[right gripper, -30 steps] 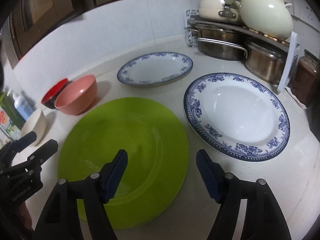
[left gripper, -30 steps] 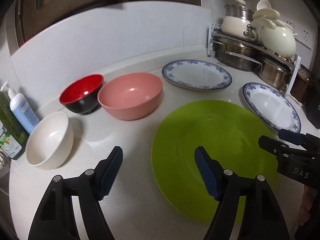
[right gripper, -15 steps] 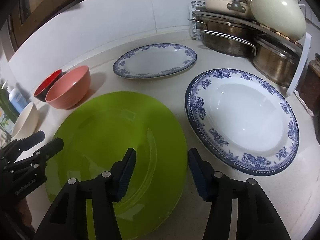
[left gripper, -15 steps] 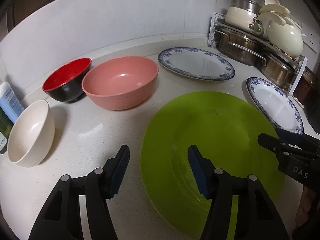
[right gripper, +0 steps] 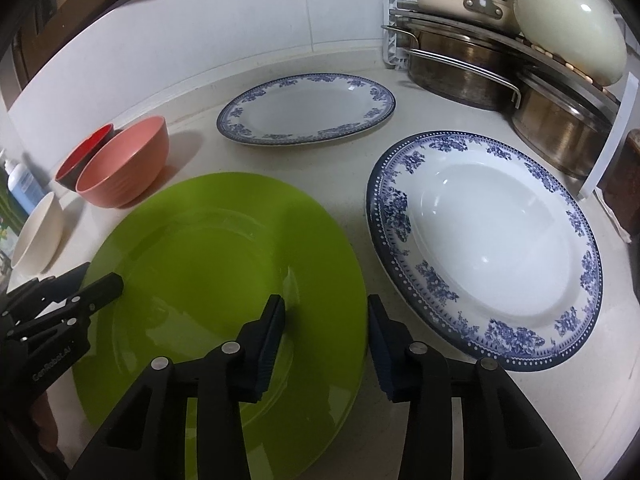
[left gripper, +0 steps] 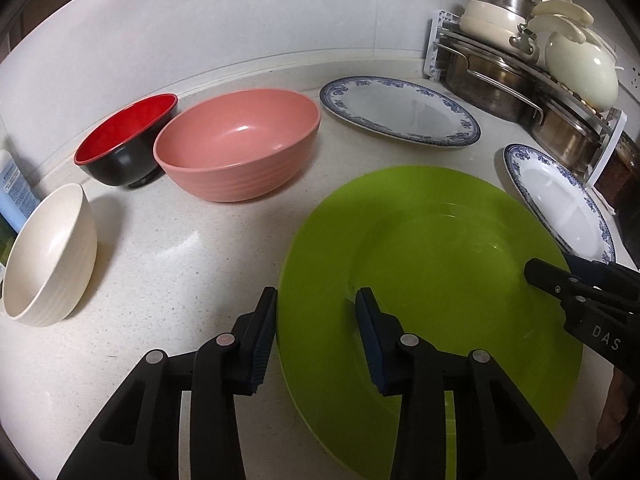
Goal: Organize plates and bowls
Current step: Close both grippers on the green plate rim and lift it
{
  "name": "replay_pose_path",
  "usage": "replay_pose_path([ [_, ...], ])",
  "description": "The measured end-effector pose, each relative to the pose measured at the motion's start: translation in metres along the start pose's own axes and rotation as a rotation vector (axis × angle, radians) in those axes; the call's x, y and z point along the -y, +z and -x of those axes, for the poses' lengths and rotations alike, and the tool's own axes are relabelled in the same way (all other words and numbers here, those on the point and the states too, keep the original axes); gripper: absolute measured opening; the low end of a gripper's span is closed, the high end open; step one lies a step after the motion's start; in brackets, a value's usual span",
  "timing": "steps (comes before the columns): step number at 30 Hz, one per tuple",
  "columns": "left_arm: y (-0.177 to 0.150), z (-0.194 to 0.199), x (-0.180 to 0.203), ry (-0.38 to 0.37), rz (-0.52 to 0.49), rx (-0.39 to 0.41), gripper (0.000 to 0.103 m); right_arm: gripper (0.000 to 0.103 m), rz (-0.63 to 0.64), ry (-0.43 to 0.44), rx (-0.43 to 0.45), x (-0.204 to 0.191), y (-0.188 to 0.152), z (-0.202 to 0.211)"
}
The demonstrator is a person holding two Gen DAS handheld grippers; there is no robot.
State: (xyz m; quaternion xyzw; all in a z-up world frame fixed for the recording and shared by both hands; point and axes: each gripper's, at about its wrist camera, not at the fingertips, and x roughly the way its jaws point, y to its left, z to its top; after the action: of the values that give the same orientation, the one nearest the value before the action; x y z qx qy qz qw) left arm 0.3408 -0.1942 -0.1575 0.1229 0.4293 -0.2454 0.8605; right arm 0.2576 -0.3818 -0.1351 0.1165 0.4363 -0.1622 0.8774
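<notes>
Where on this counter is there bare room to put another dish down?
Bare patches: between the cream bowl, pink bowl and green plate; and between the green plate and the far blue plate. Crowded: the near blue plate nearly meets the green one and the pots.

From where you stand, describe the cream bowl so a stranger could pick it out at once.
Start at the large green plate in the middle of the counter, then look to its left at the three bowls. The cream bowl is the nearest of them, beside the blue bottle. Unlike the pink bowl and the red-and-black bowl, it is pale and stands apart from them.
</notes>
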Motion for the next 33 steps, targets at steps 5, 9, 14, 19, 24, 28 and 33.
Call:
replay_pose_path([
  [5,0.001,0.002,-0.003,0.007,0.019,-0.015,0.038,0.042,0.013,0.000,-0.002,-0.002,0.002,-0.001],
  [9,-0.003,0.008,-0.006,0.014,0.042,-0.014,0.037,0.041,0.017,0.006,0.002,-0.003,0.002,0.000],
  [14,-0.007,0.021,-0.013,0.028,0.076,-0.004,0.037,0.040,0.025,0.014,0.023,-0.009,0.002,0.008],
  [19,-0.014,0.045,-0.026,0.055,0.111,0.018,0.037,0.040,0.056,0.031,0.046,-0.022,0.002,0.023],
  [24,-0.024,0.074,-0.039,0.096,0.152,0.044,0.036,0.040,0.092,0.065,0.069,-0.040,-0.001,0.040],
  [28,-0.036,0.096,-0.052,0.124,0.197,0.058,0.036,0.040,0.128,0.098,0.086,-0.059,-0.006,0.056],
  [33,-0.054,0.127,-0.069,0.172,0.243,0.080,0.036,0.040,0.167,0.140,0.099,-0.080,-0.011,0.071],
])
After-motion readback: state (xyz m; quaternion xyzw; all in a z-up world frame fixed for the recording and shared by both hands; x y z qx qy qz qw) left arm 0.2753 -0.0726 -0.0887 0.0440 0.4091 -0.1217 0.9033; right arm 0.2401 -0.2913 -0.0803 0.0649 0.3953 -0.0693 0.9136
